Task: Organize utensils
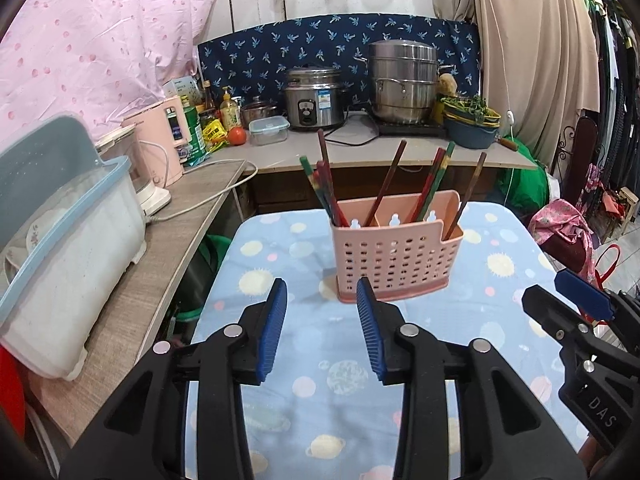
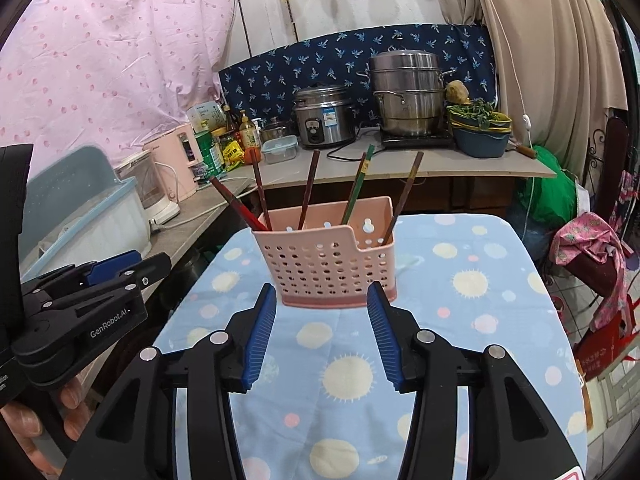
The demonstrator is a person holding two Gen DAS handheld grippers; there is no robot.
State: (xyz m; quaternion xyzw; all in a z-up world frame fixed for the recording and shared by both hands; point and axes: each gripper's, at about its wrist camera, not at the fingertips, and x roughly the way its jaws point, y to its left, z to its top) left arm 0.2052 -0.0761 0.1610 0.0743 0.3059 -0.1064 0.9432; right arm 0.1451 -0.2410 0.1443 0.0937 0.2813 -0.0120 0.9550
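Behind the worktop (image 1: 344, 408), with its blue cloth of suns and planets, runs a crowded kitchen counter (image 1: 312, 148) carrying a rice cooker (image 1: 314, 98), a steel steamer (image 1: 402, 82), bottles and a tomato (image 1: 237, 135). A dish bin (image 1: 68, 248) sits on a side shelf at the left.

The task's thing, a pink caddy (image 1: 394, 258), stands upright on the cloth near the far middle of the worktop. Chopsticks (image 1: 386, 182) lean in its compartments at mixed angles: a bunch at the left end, one or two in the middle sections, one in the low right-hand pocket. No loose utensil shows on the cloth in either view.

The left gripper (image 1: 322, 328) hangs just short of the caddy, jaws released and empty, with only cloth between them. The right gripper (image 2: 322, 328) is likewise near the caddy's base, jaws parted wider and nothing held; the caddy's lower edge shows between the tips, but the pads are not on it. A hand (image 2: 60, 412) carries the left tool at the edge of the right view.

By my reading the sorting is largely done, or a regrouping is about to start. Which one cannot be told. If regrouping, the next move calls for reaching over the rim, pinching one stick high on its shaft, and lifting straight up so the light caddy does not tip.
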